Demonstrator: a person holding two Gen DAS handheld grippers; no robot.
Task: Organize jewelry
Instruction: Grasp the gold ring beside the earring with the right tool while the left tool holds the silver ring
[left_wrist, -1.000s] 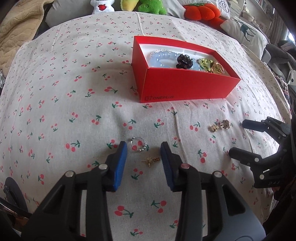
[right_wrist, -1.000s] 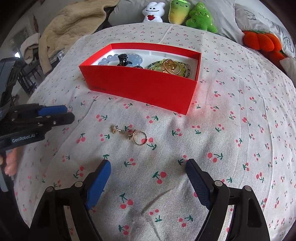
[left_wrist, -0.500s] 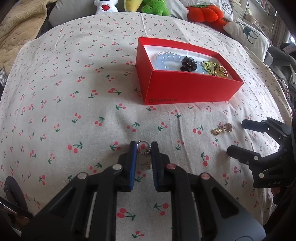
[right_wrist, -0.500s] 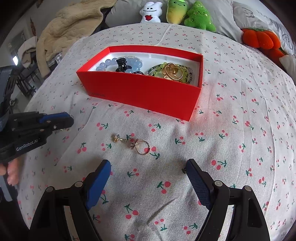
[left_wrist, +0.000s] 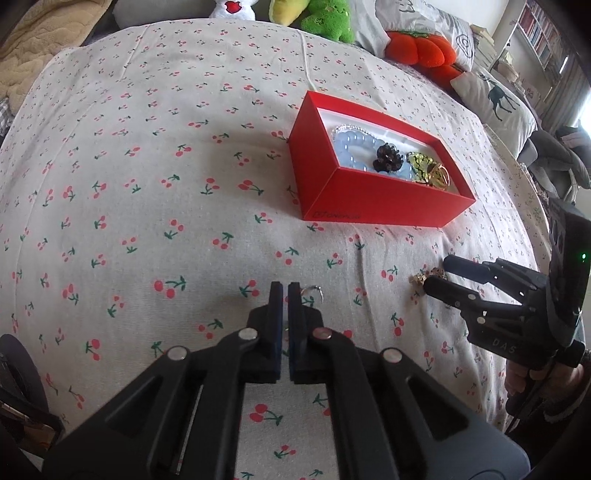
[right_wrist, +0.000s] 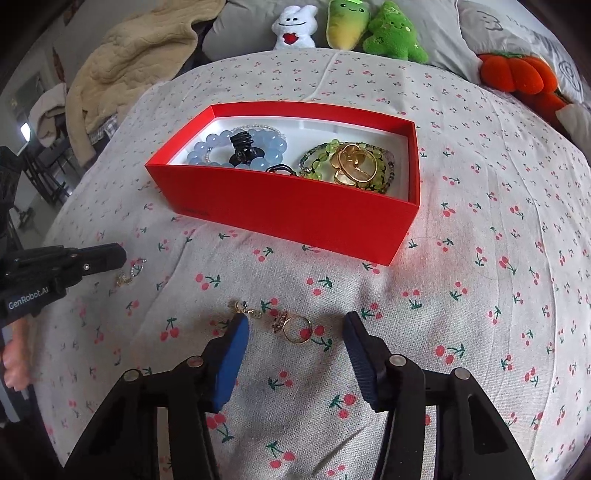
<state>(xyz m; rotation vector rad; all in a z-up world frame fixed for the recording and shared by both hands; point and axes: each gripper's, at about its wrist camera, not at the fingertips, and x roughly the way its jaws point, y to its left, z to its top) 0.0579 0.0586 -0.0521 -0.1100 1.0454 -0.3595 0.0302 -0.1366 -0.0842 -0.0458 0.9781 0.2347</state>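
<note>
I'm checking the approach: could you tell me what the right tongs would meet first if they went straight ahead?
Likely the gold ring, lying on the cherry-print cloth between the open right tongs; the red box comes further along. Depth is uncertain.

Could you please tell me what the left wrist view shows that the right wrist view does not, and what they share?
Only the left wrist view shows the deer-print pillow and the bookshelf. Only the right wrist view shows the gold ring between the open right hand-held gripper fingers, and the beige blanket in full. Both show the red box of jewelry, the cherry-print cloth and the plush toys.
</note>
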